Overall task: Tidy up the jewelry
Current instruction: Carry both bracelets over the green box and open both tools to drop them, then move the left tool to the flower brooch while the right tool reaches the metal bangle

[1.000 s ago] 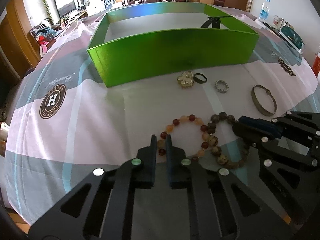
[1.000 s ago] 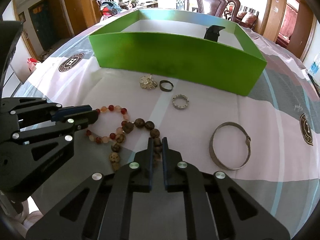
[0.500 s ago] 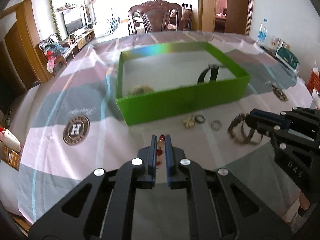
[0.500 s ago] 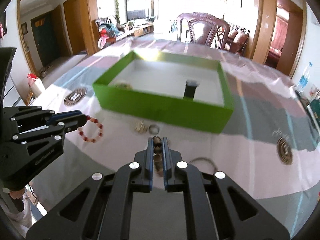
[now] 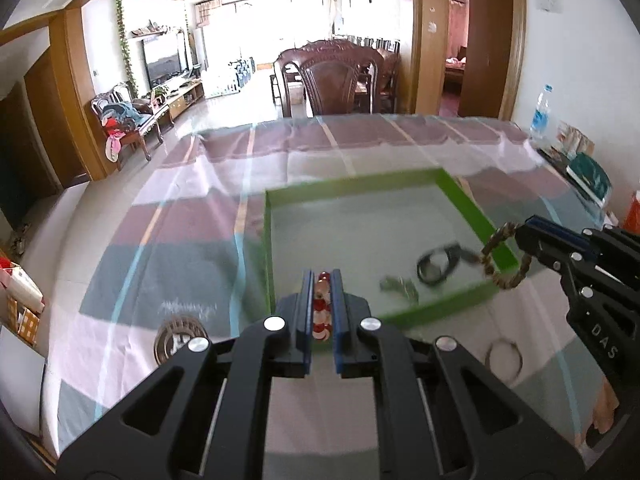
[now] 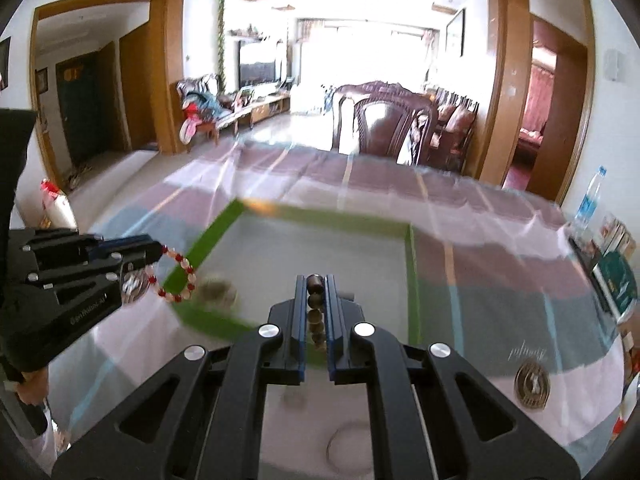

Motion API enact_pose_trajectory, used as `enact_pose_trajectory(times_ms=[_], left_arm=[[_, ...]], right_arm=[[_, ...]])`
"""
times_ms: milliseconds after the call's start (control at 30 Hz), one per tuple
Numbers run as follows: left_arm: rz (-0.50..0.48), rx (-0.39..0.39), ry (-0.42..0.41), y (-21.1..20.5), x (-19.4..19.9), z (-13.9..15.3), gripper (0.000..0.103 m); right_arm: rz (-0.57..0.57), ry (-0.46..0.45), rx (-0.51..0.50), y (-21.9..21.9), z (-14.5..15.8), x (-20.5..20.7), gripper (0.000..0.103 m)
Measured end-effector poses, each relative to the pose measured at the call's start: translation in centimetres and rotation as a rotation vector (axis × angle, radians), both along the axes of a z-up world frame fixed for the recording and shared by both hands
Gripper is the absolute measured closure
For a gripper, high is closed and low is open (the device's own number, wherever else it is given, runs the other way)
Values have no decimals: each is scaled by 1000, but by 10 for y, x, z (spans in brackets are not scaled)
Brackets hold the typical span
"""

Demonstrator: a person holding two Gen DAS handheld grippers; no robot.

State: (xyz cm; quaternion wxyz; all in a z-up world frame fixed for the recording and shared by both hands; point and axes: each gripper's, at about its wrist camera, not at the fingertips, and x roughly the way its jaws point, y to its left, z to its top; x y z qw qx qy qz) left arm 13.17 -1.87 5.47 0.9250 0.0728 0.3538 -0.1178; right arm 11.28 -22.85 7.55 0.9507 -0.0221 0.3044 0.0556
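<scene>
My left gripper (image 5: 321, 280) is shut on a red and pale bead bracelet (image 5: 322, 304), held high above the near wall of the green box (image 5: 468, 196). The bracelet hangs from it in the right wrist view (image 6: 180, 276). My right gripper (image 6: 315, 282) is shut on a brown bead bracelet (image 6: 315, 300), which dangles over the box's right wall in the left wrist view (image 5: 498, 256). Inside the box lie a black band (image 5: 438, 264) and a small gold piece (image 5: 400, 286).
A metal bangle (image 5: 503, 358) lies on the tablecloth outside the box, also low in the right wrist view (image 6: 352, 446). A water bottle (image 5: 540, 116) and packets stand at the table's far right. A wooden chair (image 5: 336, 80) is behind the table.
Both grippers have lifted their bracelets off the cloth and carried them up and forward over the green box. The view is blurred from motion.
</scene>
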Motion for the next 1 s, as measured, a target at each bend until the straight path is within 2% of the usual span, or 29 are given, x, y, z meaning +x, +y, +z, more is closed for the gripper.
enact_pose_trajectory(times_ms=[200, 400, 600, 633, 667, 700, 733, 767, 900, 1000], left_arm=[[14, 6, 11, -10, 34, 5, 95], [27, 6, 71, -17, 63, -15, 95], [33, -3, 112, -24, 80, -36, 94], [33, -7, 120, -25, 82, -38, 94], [34, -9, 126, -25, 83, -41, 92], [31, -13, 129, -25, 82, -42, 83], [27, -16, 130, -25, 81, -42, 72], [27, -15, 118, -23, 77, -42, 69], [31, 28, 110, -19, 51, -43, 67], [-26, 33, 122, -20, 21, -52, 67]], right_arm=[[-2, 1, 24, 4, 3, 42, 95], [10, 81, 42, 15, -24, 77, 95], [-6, 124, 44, 16, -40, 92, 95], [-7, 129, 41, 15, -43, 91, 95], [-15, 131, 38, 15, -44, 91, 89], [-27, 131, 36, 12, -44, 89, 83], [-38, 128, 42, 8, -42, 85, 69], [-44, 119, 51, 5, -38, 79, 65], [-61, 86, 60, -19, -26, 34, 65], [-78, 96, 46, -39, -33, -4, 65]])
